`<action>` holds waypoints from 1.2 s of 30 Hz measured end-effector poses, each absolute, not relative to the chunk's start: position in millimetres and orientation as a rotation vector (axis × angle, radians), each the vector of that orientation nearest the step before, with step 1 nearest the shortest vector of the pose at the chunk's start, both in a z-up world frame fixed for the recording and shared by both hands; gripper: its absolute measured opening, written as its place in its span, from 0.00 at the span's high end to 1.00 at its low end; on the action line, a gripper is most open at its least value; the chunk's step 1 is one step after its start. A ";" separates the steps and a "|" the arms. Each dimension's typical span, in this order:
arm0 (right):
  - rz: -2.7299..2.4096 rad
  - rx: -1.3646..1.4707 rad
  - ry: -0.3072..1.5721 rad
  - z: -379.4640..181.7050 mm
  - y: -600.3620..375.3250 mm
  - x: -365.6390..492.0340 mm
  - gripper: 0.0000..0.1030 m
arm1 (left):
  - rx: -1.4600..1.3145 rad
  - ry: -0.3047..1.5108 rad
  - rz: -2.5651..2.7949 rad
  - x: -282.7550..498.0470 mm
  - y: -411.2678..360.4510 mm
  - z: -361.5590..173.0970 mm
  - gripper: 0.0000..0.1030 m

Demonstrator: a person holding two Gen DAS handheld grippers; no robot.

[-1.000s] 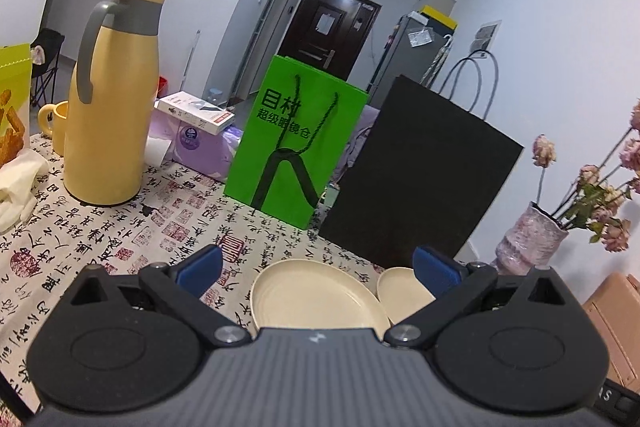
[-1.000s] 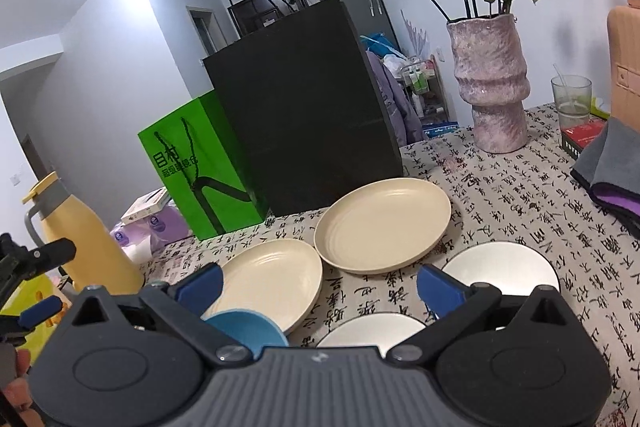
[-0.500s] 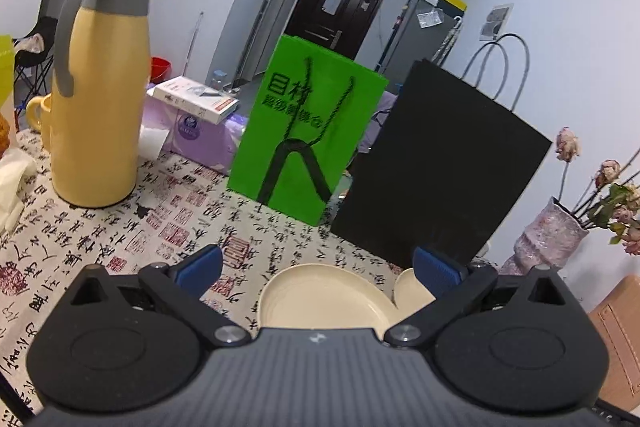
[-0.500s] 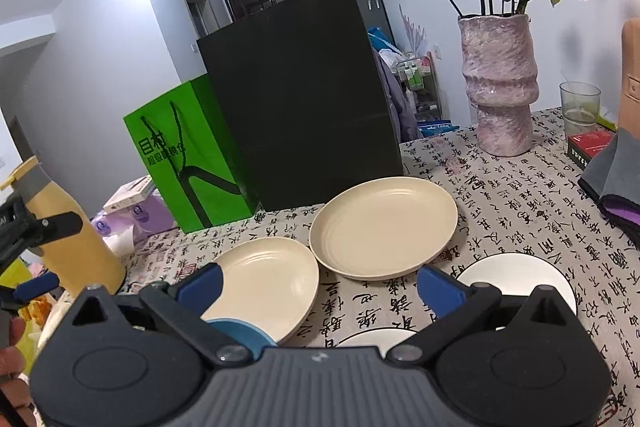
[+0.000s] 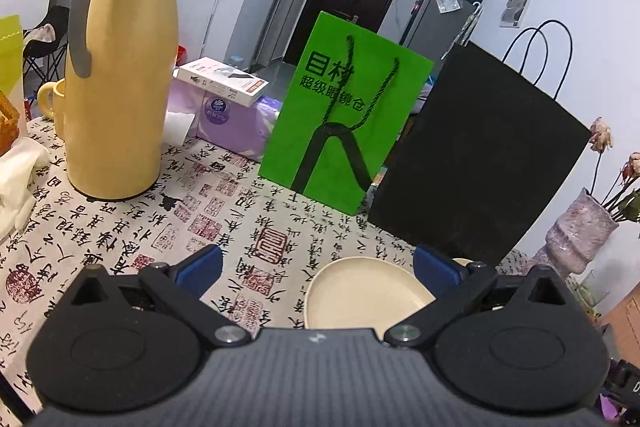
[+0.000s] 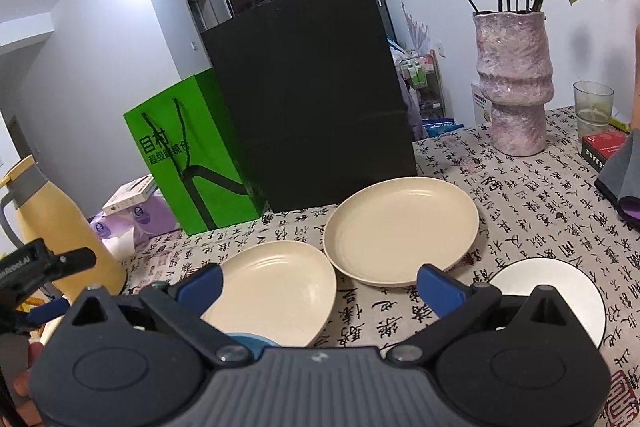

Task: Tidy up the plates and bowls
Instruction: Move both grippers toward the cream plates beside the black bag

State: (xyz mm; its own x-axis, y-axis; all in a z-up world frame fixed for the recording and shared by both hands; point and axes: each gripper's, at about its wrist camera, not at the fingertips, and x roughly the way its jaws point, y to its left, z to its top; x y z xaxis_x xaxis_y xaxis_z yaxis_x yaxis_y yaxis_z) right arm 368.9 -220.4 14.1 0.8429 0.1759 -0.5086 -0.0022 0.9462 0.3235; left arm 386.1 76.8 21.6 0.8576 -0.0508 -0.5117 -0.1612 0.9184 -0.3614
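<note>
Two cream plates (image 6: 400,227) (ridged, glossy) touch, perhaps overlapping.

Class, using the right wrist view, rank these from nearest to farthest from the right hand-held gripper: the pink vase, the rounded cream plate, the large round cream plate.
1. Rounded cream plate: just ahead, left, partly behind the right hand-held gripper.
2. Large round cream plate: farther back, centre-right.
3. Pink vase: far right, at the back.

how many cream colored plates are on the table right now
2. A round cream plate lies in front of the black bag, and a rounded-triangular cream plate lies just left of it, nearer the right gripper. Others may be hidden behind the grippers.
</note>
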 end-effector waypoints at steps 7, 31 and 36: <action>0.100 0.315 0.572 14.6 -212.1 378.5 0.00 | -0.406 0.572 0.065 393.4 82.4 14.1 0.00; 0.137 0.304 0.652 0.9 -171.1 429.2 0.00 | -0.448 0.695 0.106 421.2 107.7 -20.7 0.00; 0.148 0.294 0.664 -1.7 -165.1 438.1 0.00 | -0.440 0.697 0.106 423.6 106.1 -23.3 0.00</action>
State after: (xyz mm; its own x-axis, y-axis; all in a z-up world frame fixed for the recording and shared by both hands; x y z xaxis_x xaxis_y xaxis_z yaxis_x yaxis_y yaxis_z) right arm 438.1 -165.1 -1.7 0.7791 0.2281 -0.5839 -0.0417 0.9483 0.3148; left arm 423.6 106.1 -23.3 0.7654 -0.0508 -0.6415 -0.2386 0.9034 -0.3562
